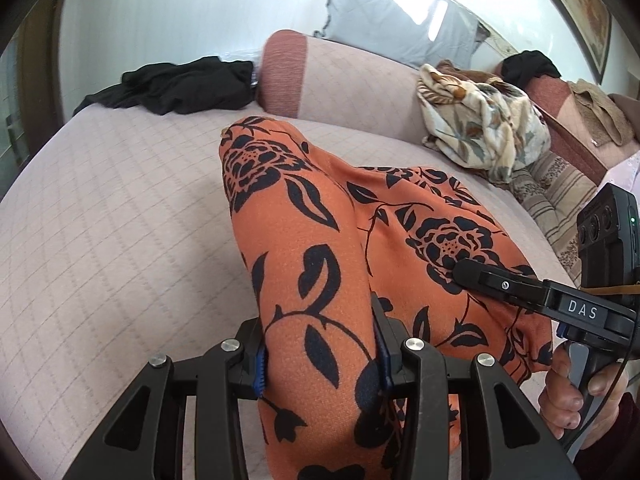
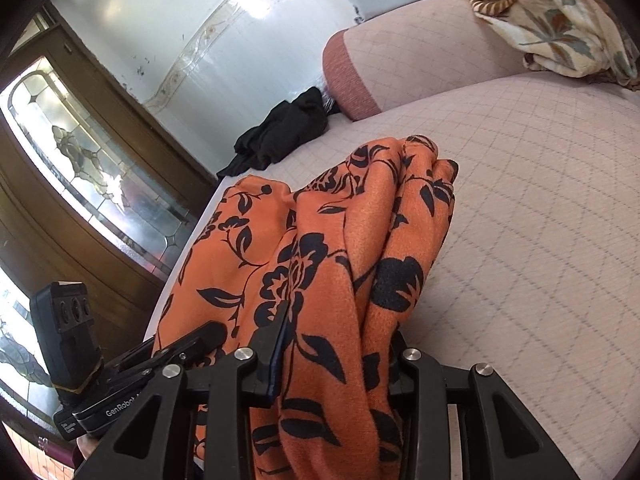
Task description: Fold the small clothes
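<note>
Orange floral garment (image 1: 316, 264), gathered into soft ridges and lifted at its near end above the quilted pink cushion (image 1: 112, 216). Left gripper (image 1: 320, 356) pinched one bunched fold between its blue pads; right gripper (image 2: 340, 360) pinched a neighbouring fold, its jaws pressed on cloth. The fabric appeared light, limp and slightly textured, likely to sag and slip unless taken at a hem or corner. Open cushion lay on both sides; a black garment (image 1: 172, 86) sat well apart near the far edge, a patterned blanket (image 1: 484, 128) against the backrest
</note>
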